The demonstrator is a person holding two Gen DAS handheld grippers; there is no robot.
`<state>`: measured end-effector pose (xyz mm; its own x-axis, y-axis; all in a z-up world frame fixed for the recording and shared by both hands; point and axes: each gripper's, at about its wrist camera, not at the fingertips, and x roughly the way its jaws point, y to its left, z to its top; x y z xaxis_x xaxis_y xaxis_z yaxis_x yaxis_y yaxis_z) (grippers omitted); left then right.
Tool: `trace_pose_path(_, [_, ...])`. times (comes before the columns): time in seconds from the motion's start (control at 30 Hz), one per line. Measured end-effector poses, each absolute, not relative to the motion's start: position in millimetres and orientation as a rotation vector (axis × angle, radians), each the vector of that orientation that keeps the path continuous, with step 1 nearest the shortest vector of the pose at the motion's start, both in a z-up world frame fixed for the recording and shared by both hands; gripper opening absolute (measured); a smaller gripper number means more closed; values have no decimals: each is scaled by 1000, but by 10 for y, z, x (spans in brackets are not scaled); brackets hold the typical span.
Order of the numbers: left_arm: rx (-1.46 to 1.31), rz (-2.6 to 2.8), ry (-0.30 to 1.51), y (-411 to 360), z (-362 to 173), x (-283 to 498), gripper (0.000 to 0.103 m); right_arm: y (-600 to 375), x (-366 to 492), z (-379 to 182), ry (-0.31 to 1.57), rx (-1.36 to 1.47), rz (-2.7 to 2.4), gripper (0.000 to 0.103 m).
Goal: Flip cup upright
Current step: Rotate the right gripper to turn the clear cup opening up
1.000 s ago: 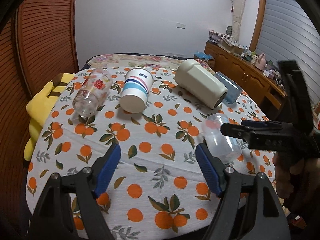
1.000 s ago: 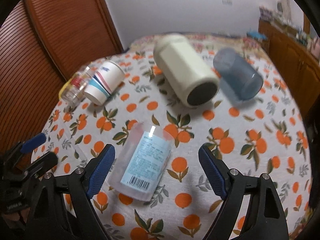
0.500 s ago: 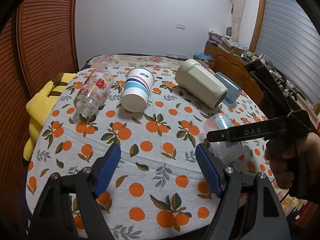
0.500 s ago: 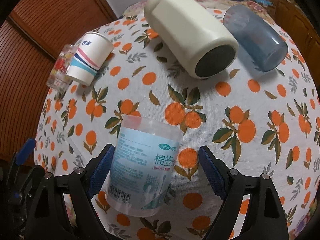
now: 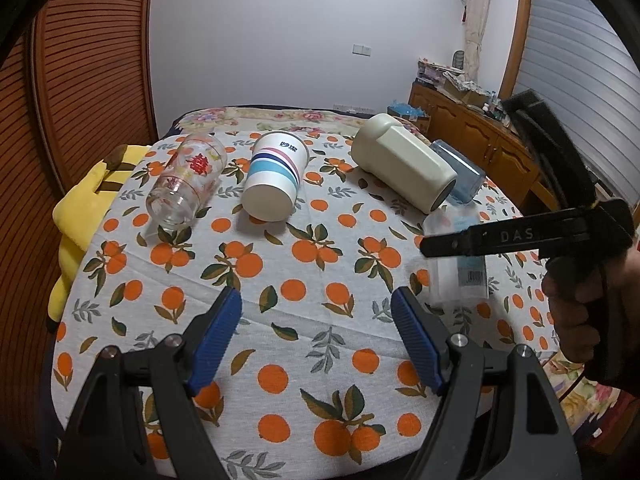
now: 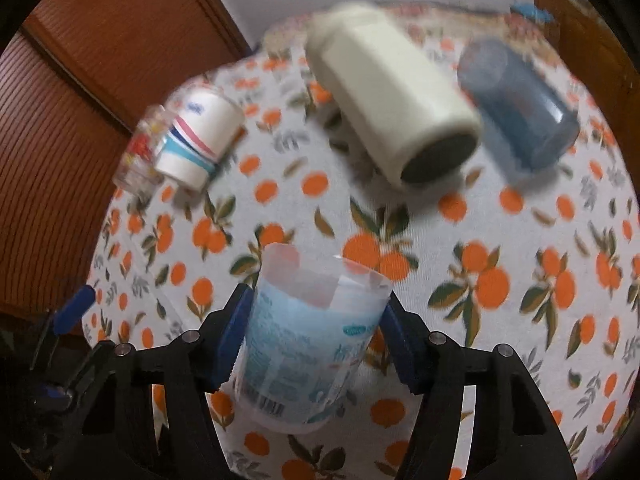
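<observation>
My right gripper (image 6: 314, 340) is shut on a clear plastic cup with a light blue label (image 6: 308, 344); the cup stands nearly upright between the blue pads, its open rim facing up and away. In the left wrist view the same cup (image 5: 456, 264) shows blurred at the right, under the right gripper's black finger (image 5: 480, 238). My left gripper (image 5: 316, 340) is open and empty above the tablecloth (image 5: 280, 320), to the left of the cup.
Lying on their sides at the back are a printed glass (image 5: 184, 186), a striped paper cup (image 5: 274, 182), a cream jug (image 5: 404, 168) and a blue tumbler (image 5: 460, 178). A yellow cloth (image 5: 86, 204) hangs at the table's left edge. A wooden sideboard (image 5: 476, 136) stands right.
My right gripper has closed on the clear labelled cup and tilted it up from lying toward upright. The left gripper has stayed still and open.
</observation>
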<state>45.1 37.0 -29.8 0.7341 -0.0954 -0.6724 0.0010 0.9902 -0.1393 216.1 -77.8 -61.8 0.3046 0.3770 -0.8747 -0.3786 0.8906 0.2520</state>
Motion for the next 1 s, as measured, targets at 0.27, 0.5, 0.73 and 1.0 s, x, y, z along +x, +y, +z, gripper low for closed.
trace_pose_path(0.27, [-131, -42, 747, 379, -308, 458, 77, -713, 2029, -516, 935, -120, 528, 64])
trace_pose_path(0.5, [-138, -29, 750, 417, -324, 452, 77, -604, 1862, -519, 766, -291, 520, 63])
trace_pose_path(0.73, [-140, -27, 746, 430, -324, 456, 77, -579, 1819, -543, 767, -305, 530, 58])
trace_pose_path(1.0, [-140, -32, 748, 404, -324, 458, 77, -586, 1820, -538, 774, -300, 530, 58])
